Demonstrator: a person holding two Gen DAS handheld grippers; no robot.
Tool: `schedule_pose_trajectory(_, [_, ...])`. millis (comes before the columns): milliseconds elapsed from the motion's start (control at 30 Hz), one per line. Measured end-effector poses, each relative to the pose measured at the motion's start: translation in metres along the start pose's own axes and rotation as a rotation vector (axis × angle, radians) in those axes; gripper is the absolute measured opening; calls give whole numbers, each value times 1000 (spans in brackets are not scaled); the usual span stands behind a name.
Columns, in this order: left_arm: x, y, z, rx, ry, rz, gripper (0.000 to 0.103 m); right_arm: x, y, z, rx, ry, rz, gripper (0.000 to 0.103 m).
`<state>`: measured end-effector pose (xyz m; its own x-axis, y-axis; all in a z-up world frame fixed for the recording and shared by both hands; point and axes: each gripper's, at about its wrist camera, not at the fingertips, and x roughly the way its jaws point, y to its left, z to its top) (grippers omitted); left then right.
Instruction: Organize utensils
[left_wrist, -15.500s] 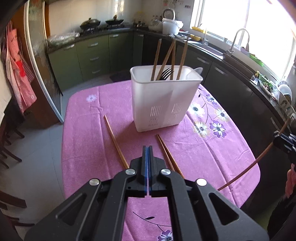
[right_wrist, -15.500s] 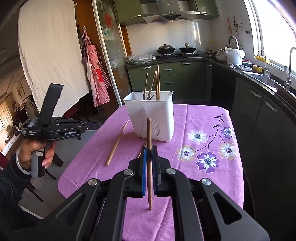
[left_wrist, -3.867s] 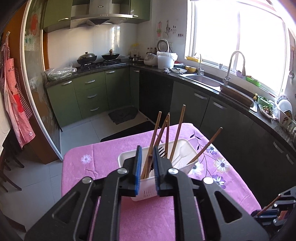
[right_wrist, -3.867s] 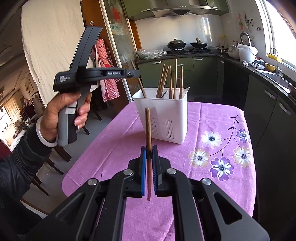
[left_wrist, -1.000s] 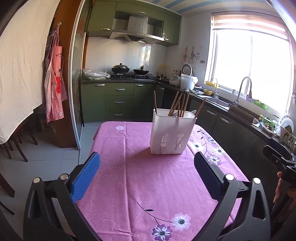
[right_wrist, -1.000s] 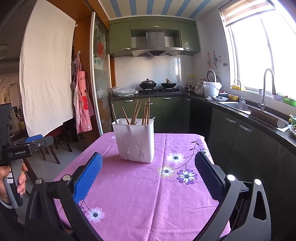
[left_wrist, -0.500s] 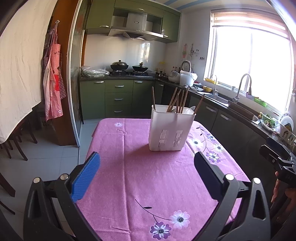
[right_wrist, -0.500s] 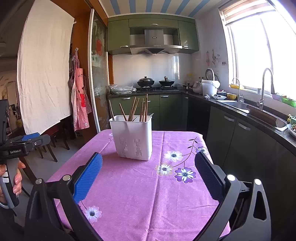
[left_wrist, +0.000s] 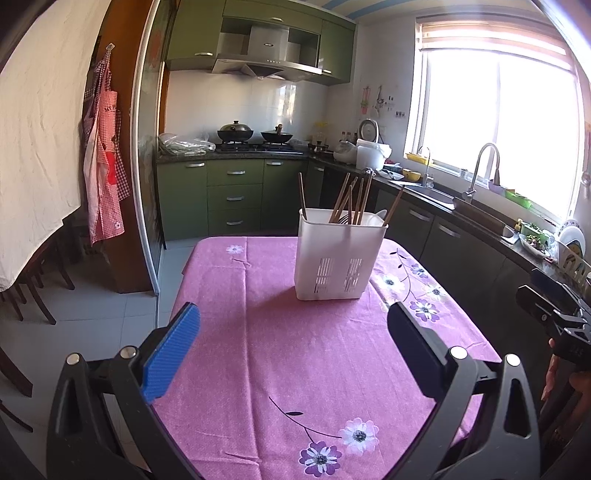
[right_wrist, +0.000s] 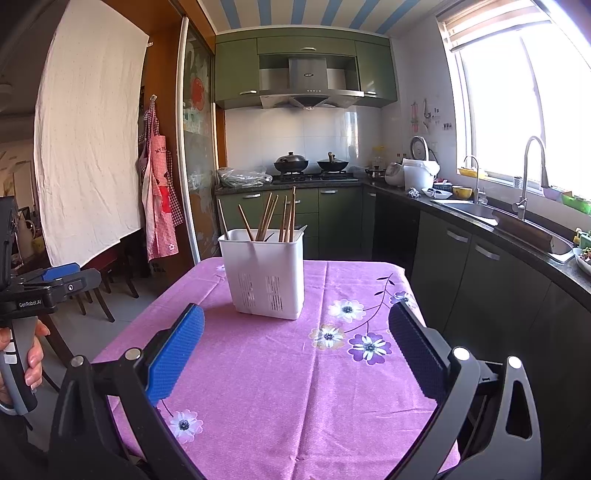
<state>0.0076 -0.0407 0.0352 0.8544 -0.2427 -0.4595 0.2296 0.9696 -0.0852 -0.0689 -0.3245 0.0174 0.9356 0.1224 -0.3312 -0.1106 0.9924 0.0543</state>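
Both the left gripper (left_wrist: 293, 350) and the right gripper (right_wrist: 295, 350) are seen spread wide with nothing held, above the pink floral tablecloth (left_wrist: 295, 369), while the white utensil holder (left_wrist: 338, 254) is found at twelve o'clock, chopsticks (left_wrist: 345, 201) standing inside.

Both views are brightly lit by daylight admitted through the window (left_wrist: 498, 122) on the right, where the panes are blown out to white and detail is lost. A soft shadow is cast leftward from the white holder (left_wrist: 338, 254) onto the pink tablecloth (left_wrist: 295, 362). Glare is noted on the tiled wall (right_wrist: 303, 136). Strong fisheye bending is seen at the edges, with dark vignetted corners. Focus is sharp throughout; no motion blur is observed.
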Motion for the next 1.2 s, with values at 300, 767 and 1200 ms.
schedule_pose_trajectory(300, [2,-2,0,0,3,-4,96,1,0,-1,-1,3,1,99])
schedule_pose_trajectory(767, [3,-3,-1,-2,7,-7,96,1,0,-2,1,4,4,99])
schedule_pose_trajectory(1200, [5,-3,-3,-2,6,-8,96,3,1,-2,4,8,7,99])
